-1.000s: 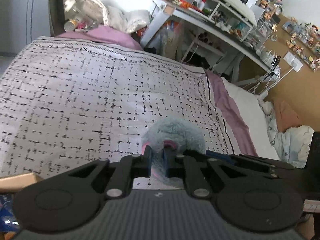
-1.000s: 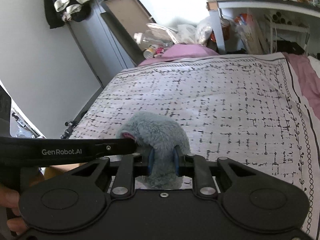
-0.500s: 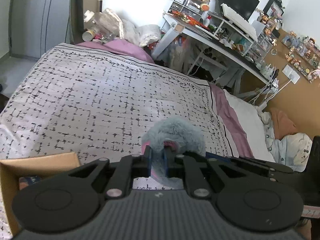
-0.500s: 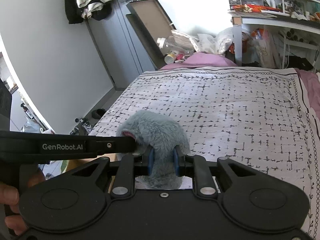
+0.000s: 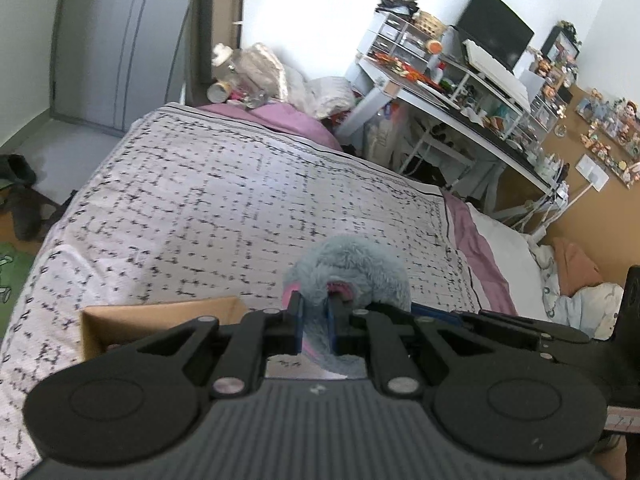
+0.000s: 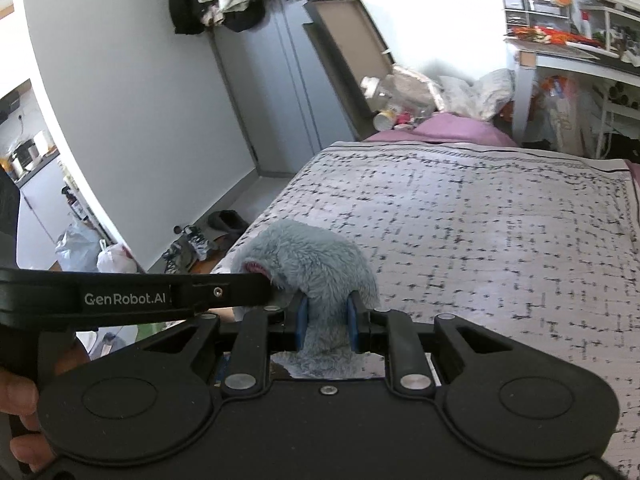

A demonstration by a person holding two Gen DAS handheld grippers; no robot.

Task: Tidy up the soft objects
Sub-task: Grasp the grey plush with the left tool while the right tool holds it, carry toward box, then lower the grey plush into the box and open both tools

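Note:
A fluffy grey-blue plush toy (image 5: 352,264) with pink patches hangs above the bed, held by both grippers. My left gripper (image 5: 315,322) is shut on one end of it. My right gripper (image 6: 325,326) is shut on the other end of the plush toy (image 6: 316,256). The left gripper also shows in the right wrist view (image 6: 256,286), reaching in from the left and touching the toy. An open cardboard box (image 5: 160,316) sits on the bed just below and left of the toy; its inside is mostly hidden.
The bed has a white blanket with black marks (image 5: 240,208) and a pink sheet (image 5: 476,248). A cluttered desk (image 5: 460,96) stands at the far right. Bags and bottles (image 5: 248,76) pile at the bed's far end. Pillows (image 5: 576,280) lie right. Shoes (image 6: 208,236) are on the floor.
Both grippers have lifted the plush toy higher and drawn back. More of the room and the floor shows, and the cardboard box has come into the left wrist view.

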